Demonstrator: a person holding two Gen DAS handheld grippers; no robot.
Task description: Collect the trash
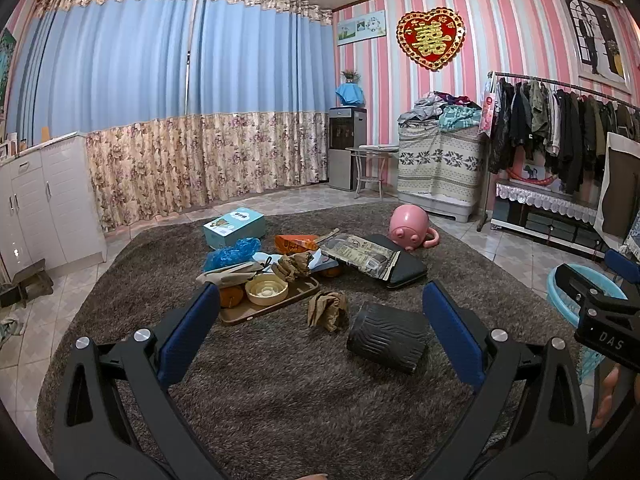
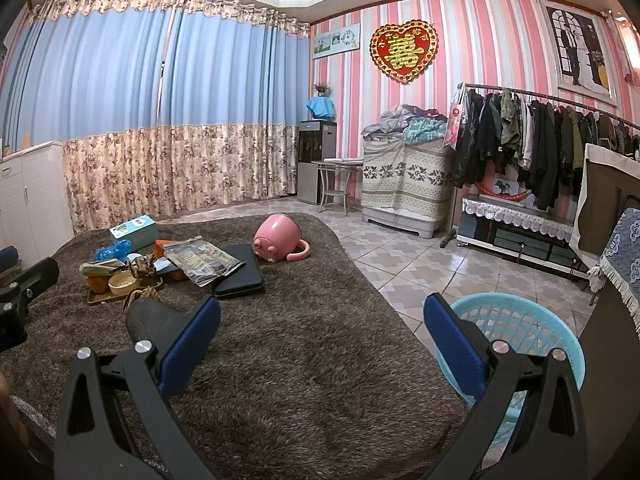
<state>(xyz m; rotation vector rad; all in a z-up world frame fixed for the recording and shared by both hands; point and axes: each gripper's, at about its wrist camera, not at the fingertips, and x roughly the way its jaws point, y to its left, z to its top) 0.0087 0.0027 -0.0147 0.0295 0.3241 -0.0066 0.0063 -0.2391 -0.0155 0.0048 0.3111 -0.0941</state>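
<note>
You held both grippers' jaws spread and empty; the crumpled brown paper (image 1: 327, 311) on the rug (image 1: 280, 380) looked light and soft, best pinched across its bunched middle.

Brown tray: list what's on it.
On the tray: a cream bowl, an orange, crumpled brown paper. A folded cloth covers the back, hiding anything beneath.

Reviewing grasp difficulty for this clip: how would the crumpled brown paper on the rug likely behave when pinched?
The crumpled brown paper looks light and floppy, so it would probably compress rather than resist. Its folds offer ready pinch edges. Lying loose on the shaggy rug, it may slide if nudged.
</note>
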